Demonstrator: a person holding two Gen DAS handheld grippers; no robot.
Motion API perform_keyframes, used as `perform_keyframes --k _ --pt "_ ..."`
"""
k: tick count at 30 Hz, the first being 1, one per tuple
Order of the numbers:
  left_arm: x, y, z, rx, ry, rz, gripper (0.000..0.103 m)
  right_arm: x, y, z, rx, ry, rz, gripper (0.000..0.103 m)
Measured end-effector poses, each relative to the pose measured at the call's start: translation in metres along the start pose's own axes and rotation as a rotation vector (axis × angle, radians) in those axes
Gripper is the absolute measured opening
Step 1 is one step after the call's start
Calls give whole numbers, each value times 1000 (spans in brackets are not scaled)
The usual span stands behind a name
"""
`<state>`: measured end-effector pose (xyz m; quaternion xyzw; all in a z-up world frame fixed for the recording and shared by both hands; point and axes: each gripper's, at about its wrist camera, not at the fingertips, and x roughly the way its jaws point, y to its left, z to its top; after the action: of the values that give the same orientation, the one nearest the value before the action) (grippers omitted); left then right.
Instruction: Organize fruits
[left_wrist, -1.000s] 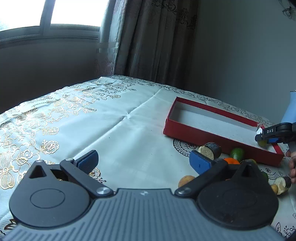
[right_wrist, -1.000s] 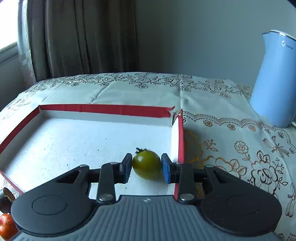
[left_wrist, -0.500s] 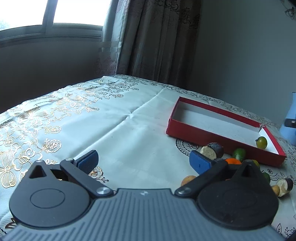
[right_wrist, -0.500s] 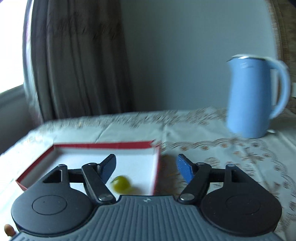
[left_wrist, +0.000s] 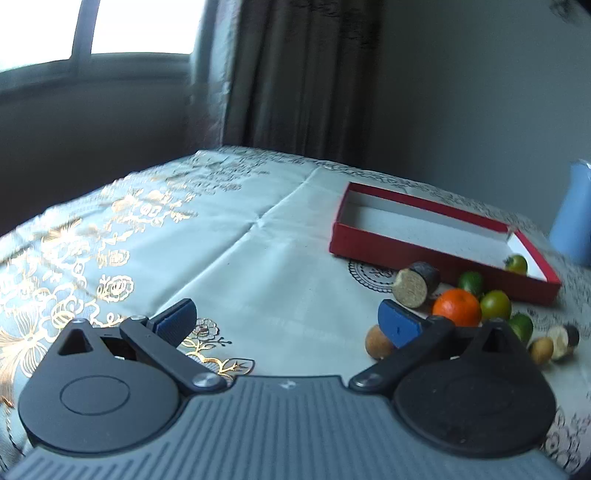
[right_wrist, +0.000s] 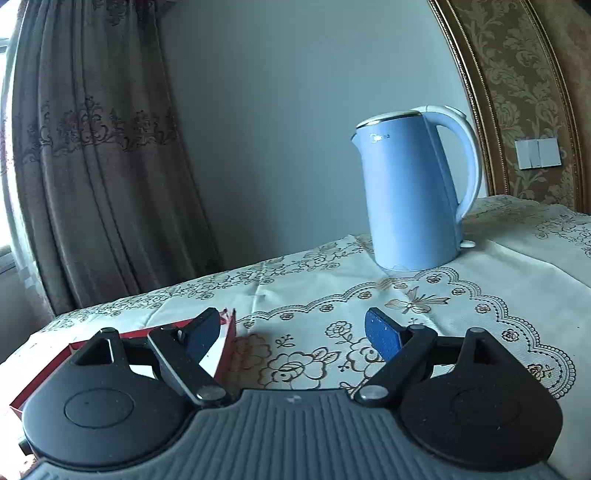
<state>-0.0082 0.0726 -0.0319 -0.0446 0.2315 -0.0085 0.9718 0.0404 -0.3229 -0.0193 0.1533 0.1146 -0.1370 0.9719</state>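
A shallow red box with a white floor lies on the tablecloth; one green tomato rests in its right corner. In front of the box lie loose fruits: an orange, a green tomato, limes, a cut dark fruit and small brown fruits. My left gripper is open and empty, low over the cloth, left of the fruits. My right gripper is open and empty, raised beside the box's right corner.
A blue electric kettle stands on the table at the back right; its edge shows in the left wrist view. Curtains and a wall stand behind the table. The floral tablecloth stretches left of the box.
My right gripper opened and let the green tomato go into the box, then lifted and turned right toward the kettle. My left gripper moved slightly nearer the fruits.
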Motion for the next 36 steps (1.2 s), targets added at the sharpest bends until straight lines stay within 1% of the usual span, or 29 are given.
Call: perform_keyframes --k 3,7,10,11,12,13,14,23,33,36 --pt "-4 -17 -3 114 -41 -29 103 -4 0 0 5 -3 8 86" --pt "-2 -43 -6 269 -52 -51 103 -7 -3 2 30 -17 22 86" --pt "2 -53 -6 320 -42 -53 103 -9 -3 3 32 -22 29 86" --pt "3 -55 -7 326 -36 -55 103 -9 -3 3 31 -23 30 86" --pt "5 -55 -7 326 -27 -56 100 -10 -3 3 31 -25 32 86" --pt "7 -55 -7 326 -14 -61 94 -10 -2 3 32 -26 33 86" --pt "10 -54 -6 324 4 -67 92 -10 -2 3 33 -28 36 86" --pt "39 -43 1 260 167 -53 92 -13 -2 4 42 -44 56 86" --pt "44 -34 1 195 199 -80 92 -18 -3 6 51 -69 66 86" --pt "44 -34 1 197 199 -75 92 -19 -3 6 52 -79 65 86"
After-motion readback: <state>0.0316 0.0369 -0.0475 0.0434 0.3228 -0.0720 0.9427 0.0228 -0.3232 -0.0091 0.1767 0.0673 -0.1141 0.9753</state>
